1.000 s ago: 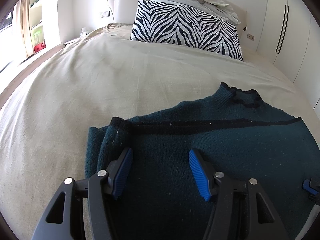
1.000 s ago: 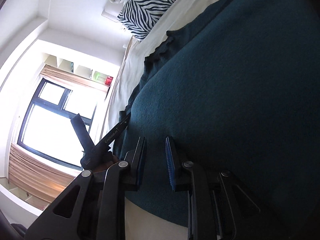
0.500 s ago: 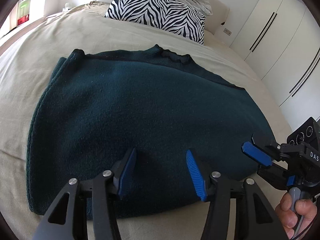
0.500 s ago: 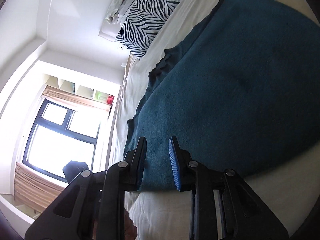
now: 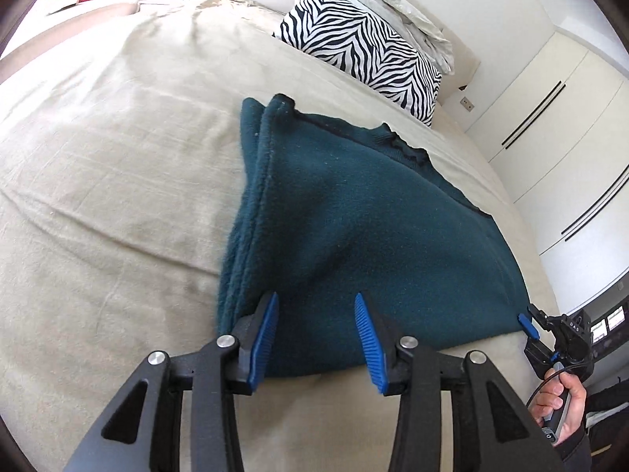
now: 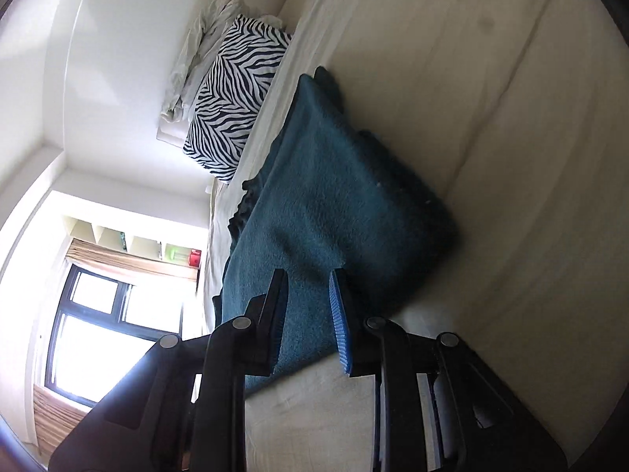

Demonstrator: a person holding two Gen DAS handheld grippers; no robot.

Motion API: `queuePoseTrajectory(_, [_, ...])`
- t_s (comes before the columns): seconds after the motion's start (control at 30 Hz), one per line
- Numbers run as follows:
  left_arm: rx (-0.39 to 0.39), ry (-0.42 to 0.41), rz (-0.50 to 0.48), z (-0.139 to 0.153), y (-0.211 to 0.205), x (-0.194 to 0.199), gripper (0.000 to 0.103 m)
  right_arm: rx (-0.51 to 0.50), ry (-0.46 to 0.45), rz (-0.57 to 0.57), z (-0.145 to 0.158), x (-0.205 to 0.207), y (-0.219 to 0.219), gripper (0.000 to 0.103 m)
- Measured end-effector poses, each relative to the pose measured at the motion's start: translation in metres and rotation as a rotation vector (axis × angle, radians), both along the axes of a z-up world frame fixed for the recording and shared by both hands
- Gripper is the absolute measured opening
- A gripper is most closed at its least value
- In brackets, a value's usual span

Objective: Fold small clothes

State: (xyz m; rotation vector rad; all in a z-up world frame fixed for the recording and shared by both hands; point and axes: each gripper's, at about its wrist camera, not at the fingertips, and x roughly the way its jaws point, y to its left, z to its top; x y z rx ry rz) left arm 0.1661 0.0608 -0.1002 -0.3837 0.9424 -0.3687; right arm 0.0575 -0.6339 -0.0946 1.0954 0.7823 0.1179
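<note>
A dark teal knit sweater [image 5: 361, 228] lies folded flat on the beige bed [image 5: 118, 196], collar toward the pillow. My left gripper [image 5: 316, 310] is open and empty, just above the sweater's near edge at its left corner. My right gripper [image 6: 308, 295] is open and empty, held sideways over the sweater's [image 6: 334, 204] near edge. It also shows in the left wrist view [image 5: 528, 324] at the sweater's right corner, with a hand on its handle.
A zebra-print pillow [image 5: 361, 51] and rumpled white bedding [image 5: 397, 4] lie at the headboard. White wardrobe doors [image 5: 558, 118] stand to the right of the bed. A window [image 6: 102, 338] and shelves [image 6: 129, 240] are on the far side.
Both grippers have drawn back from over the sweater to its near edge. The right gripper's jaws have spread a little wider. The sweater lies still.
</note>
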Motion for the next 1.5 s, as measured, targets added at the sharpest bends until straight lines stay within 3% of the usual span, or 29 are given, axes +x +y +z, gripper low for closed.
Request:
queuePoseTrajectory(0.07, [-0.009, -0.009, 0.034, 0.006, 0.017, -0.004, 0.047, -0.083, 0.004, -0.027, 0.014, -0.015, -0.01, 0.022])
queuePoseTrajectory(0.1, [0.028, -0.019, 0.065, 0.012, 0.023, -0.006, 0.052, -0.126, -0.002, -0.03, 0.022, -0.023, -0.013, 0.023])
queuePoseTrajectory(0.13, [0.088, -0.036, 0.1, 0.019, 0.026, -0.008, 0.064, -0.174, -0.011, -0.029, 0.032, -0.027, -0.011, 0.03])
queuePoseTrajectory(0.17, [0.128, -0.056, 0.128, 0.027, 0.03, -0.009, 0.069, -0.221, -0.023, -0.026, 0.043, -0.035, -0.011, 0.036])
queuePoseTrajectory(0.2, [0.138, -0.074, 0.141, 0.033, 0.034, -0.008, 0.069, -0.267, -0.039, -0.025, 0.053, -0.039, -0.005, 0.055])
queuePoseTrajectory(0.23, [0.146, -0.088, 0.148, 0.04, 0.036, -0.007, 0.072, -0.311, -0.063, -0.025, 0.066, -0.038, 0.001, 0.063])
queuePoseTrajectory(0.37, [0.266, -0.133, 0.13, 0.051, 0.026, 0.005, 0.079, -0.433, -0.141, 0.081, 0.11, -0.035, 0.042, 0.065])
queuePoseTrajectory(0.5, [0.337, -0.101, 0.099, 0.041, 0.011, 0.019, 0.079, -0.457, -0.195, 0.231, 0.133, -0.003, 0.1, 0.065])
queuePoseTrajectory(0.7, [0.371, -0.099, 0.072, 0.036, -0.007, 0.033, 0.079, -0.561, -0.227, 0.276, 0.157, 0.028, 0.153, 0.065])
queuePoseTrajectory(0.83, [0.373, -0.092, 0.065, 0.033, -0.014, 0.046, 0.079, -0.649, -0.284, 0.294, 0.177, 0.051, 0.189, 0.08])
queuePoseTrajectory(0.9, [0.369, -0.087, 0.059, 0.031, -0.016, 0.051, 0.079, -0.654, -0.307, 0.306, 0.182, 0.063, 0.199, 0.081])
queuePoseTrajectory(1.03, [0.286, -0.034, 0.035, 0.021, -0.014, 0.061, 0.079, -0.613, -0.303, 0.36, 0.181, 0.096, 0.219, 0.081])
queuePoseTrajectory(1.13, [0.124, 0.055, 0.018, 0.006, -0.006, 0.069, 0.078, -0.546, -0.29, 0.427, 0.171, 0.118, 0.234, 0.081])
queuePoseTrajectory(1.27, [-0.022, 0.107, 0.027, -0.004, 0.008, 0.072, 0.077, -0.361, -0.247, 0.617, 0.144, 0.143, 0.256, 0.081])
queuePoseTrajectory(1.37, [-0.156, 0.173, -0.007, -0.008, 0.018, 0.077, 0.065, -0.262, -0.197, 0.654, 0.119, 0.159, 0.263, 0.081])
queuePoseTrajectory(1.5, [-0.258, 0.241, -0.036, -0.017, 0.025, 0.084, 0.065, -0.103, -0.148, 0.665, 0.089, 0.18, 0.263, 0.081])
